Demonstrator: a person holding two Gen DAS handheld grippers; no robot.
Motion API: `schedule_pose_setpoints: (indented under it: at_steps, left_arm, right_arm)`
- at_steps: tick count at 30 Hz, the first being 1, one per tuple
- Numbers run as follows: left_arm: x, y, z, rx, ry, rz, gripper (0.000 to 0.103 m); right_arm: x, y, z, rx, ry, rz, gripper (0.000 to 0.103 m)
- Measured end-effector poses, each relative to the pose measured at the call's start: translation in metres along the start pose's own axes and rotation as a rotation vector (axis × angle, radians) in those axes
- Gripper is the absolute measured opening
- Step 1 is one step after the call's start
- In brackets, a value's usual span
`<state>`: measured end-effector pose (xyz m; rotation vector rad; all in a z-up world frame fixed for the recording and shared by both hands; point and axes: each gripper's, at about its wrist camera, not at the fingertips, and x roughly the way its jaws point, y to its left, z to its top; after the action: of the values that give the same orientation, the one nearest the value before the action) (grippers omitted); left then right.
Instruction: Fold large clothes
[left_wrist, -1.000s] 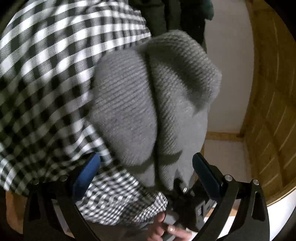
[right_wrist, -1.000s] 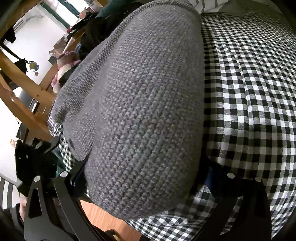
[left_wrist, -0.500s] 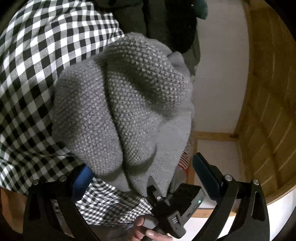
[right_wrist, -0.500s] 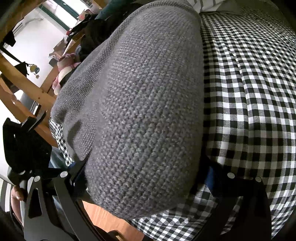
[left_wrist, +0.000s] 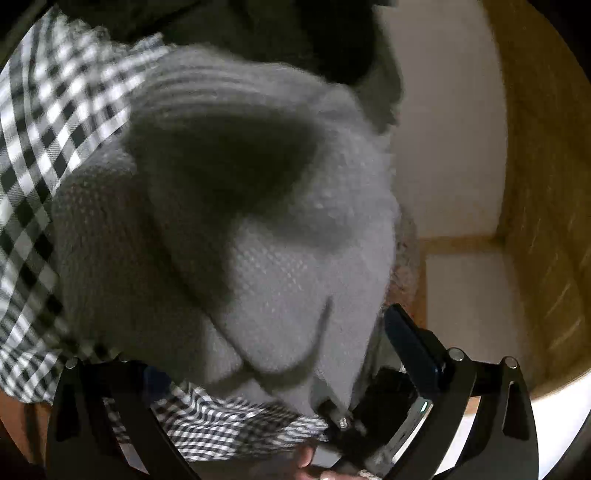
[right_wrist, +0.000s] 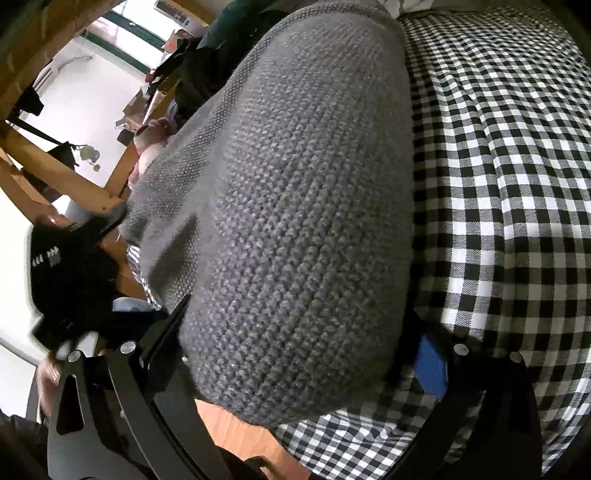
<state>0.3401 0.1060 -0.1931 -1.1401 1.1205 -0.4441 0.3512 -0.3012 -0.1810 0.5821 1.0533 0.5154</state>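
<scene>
Filling both spread claws, grey sweater (right_wrist: 295, 206) hides checked bedcover (right_wrist: 498, 166), wooden frame (right_wrist: 48, 166) beside

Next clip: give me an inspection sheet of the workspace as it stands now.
Surface: black-and-white checked bedcover, wrinkled.
Job's things: grey knitted sweater bunched on the cover, draped between both tools.
Clutter: dark clothes pile beyond the sweater.
Grippers: left tool wide open around a sweater fold; right tool spread, sweater filling the gap, grip cannot be told.
Cables: nothing seen.
Surroundings: wooden panelled wall, wooden beams, white wall.
</scene>
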Motion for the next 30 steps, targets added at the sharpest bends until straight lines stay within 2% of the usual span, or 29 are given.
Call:
schedule_pose_setpoints:
  at_steps: [1, 2, 6, 8, 13, 15, 16, 17, 18, 19, 23, 25, 29, 30]
  left_arm:
    - [0.001, 0.007, 0.003, -0.039, 0.024, 0.007, 0.098]
    - [-0.005, 0.008, 0.001, -0.062, 0.051, -0.017, 0.098]
    - [-0.027, -0.024, -0.016, 0.046, 0.033, -0.039, 0.098]
    - [-0.023, -0.031, -0.013, 0.095, 0.032, -0.032, 0.098]
    - [0.011, -0.012, 0.007, 0.068, 0.084, 0.037, 0.098]
    - [0.016, 0.000, 0.007, 0.026, 0.071, -0.011, 0.098]
    - [0.014, 0.002, 0.007, 0.019, 0.061, -0.028, 0.091]
    - [0.008, 0.005, 0.006, 0.012, 0.043, -0.023, 0.071]
    - [0.005, 0.008, 0.005, 0.010, 0.035, -0.016, 0.061]
    - [0.002, 0.013, 0.004, 0.002, 0.036, -0.037, 0.055]
    - [-0.003, 0.019, 0.004, 0.000, 0.050, -0.061, 0.050]
    - [-0.007, 0.015, 0.004, 0.023, 0.048, -0.053, 0.049]
    - [-0.015, 0.002, 0.002, 0.076, 0.041, -0.046, 0.047]
    - [-0.017, -0.001, 0.001, 0.086, 0.041, -0.044, 0.046]
  right_arm:
    - [0.000, 0.001, 0.000, -0.003, 0.004, 0.000, 0.100]
    - [0.001, 0.001, -0.001, -0.004, 0.005, 0.002, 0.100]
    - [-0.002, -0.006, 0.002, 0.016, 0.004, 0.035, 0.100]
    - [-0.003, -0.008, 0.002, 0.026, -0.003, 0.048, 0.100]
    - [-0.003, -0.007, -0.001, 0.020, 0.006, 0.038, 0.100]
    - [-0.003, -0.003, 0.001, 0.018, 0.012, 0.037, 0.100]
    - [-0.007, 0.001, 0.004, 0.006, 0.016, 0.025, 0.100]
    - [-0.015, 0.004, 0.008, -0.021, 0.008, 0.008, 0.100]
    - [-0.025, 0.008, 0.012, -0.055, -0.008, -0.015, 0.100]
    - [-0.035, 0.011, 0.015, -0.082, -0.023, -0.034, 0.100]
    - [-0.070, 0.007, 0.037, -0.103, -0.082, -0.025, 0.100]
    - [-0.073, -0.014, 0.061, -0.023, -0.095, 0.007, 0.100]
    - [-0.026, -0.047, 0.100, 0.092, 0.043, 0.075, 0.100]
    - [-0.008, -0.054, 0.106, 0.131, 0.085, 0.148, 0.100]
